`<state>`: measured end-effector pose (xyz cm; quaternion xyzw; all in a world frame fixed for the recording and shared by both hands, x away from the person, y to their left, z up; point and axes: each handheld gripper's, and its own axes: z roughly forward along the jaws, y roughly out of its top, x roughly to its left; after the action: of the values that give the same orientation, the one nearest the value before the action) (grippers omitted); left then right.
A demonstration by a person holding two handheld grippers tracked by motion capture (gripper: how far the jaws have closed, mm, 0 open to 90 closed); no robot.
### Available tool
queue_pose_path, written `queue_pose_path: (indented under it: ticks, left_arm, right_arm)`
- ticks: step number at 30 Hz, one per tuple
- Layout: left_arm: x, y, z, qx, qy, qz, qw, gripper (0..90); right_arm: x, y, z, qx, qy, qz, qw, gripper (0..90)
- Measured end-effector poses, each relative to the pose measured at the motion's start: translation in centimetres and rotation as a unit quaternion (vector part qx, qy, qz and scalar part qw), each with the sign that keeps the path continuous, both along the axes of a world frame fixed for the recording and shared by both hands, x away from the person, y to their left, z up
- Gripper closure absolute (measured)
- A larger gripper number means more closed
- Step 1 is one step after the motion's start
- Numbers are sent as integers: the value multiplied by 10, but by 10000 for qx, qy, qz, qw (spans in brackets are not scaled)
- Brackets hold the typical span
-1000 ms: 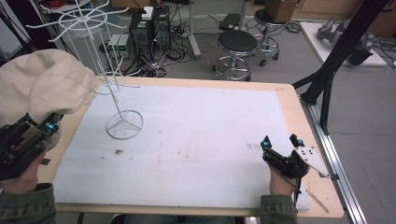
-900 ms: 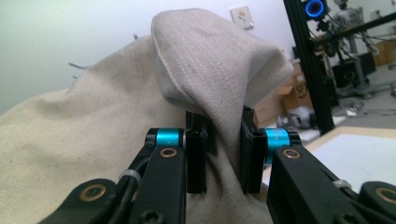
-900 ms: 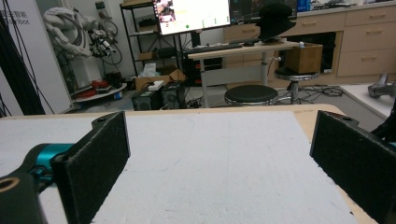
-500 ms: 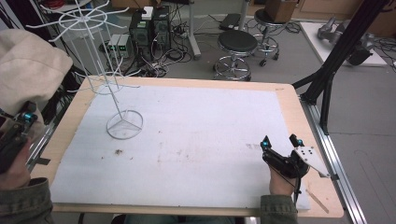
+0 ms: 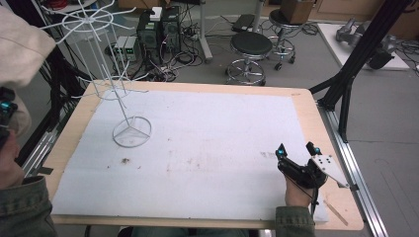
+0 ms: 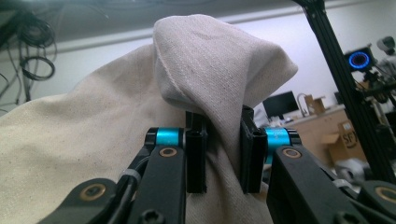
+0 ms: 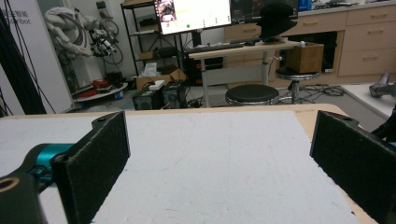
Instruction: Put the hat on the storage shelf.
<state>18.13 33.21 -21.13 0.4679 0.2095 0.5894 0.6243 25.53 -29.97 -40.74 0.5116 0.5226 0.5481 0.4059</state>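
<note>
A fold of beige canvas cloth (image 6: 210,70) is pinched between the jaws of the left gripper (image 6: 224,154), held up off the table's left edge—presumably for the white wire rack (image 5: 111,84). The right gripper (image 5: 296,150) is rested spread on the white foam mat (image 5: 207,148)—idle. Stools and cables are seen beyond.

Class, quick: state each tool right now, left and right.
Left tool: closed on the beige cloth.
Right tool: open, holding nothing, low over the table.
</note>
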Motion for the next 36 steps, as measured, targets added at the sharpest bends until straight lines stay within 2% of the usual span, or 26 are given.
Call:
queue_pose_path:
  ticks: [5, 15, 22, 26, 36]
  left_arm:
    - [7, 3, 7, -18, -3, 13, 10000, 760]
    - [33, -8, 19, -96, -149, 49, 9998, 760]
    - [46, -18, 19, -103, -169, 44, 9998, 760]
    - [52, -22, 18, -179, -183, -1, 9997, 759]
    - [60, -25, 10, -264, -158, 8, 9995, 759]
  right_arm:
    - [0, 0, 0, 0, -4, 0, 10000, 39]
    - [0, 0, 0, -7, -8, 5, 10000, 39]
    - [0, 0, 0, -16, -3, 23, 10000, 39]
    - [-1, -1, 0, -33, -7, 29, 10000, 39]
    - [-3, -1, 0, -50, -18, 9, 10000, 39]
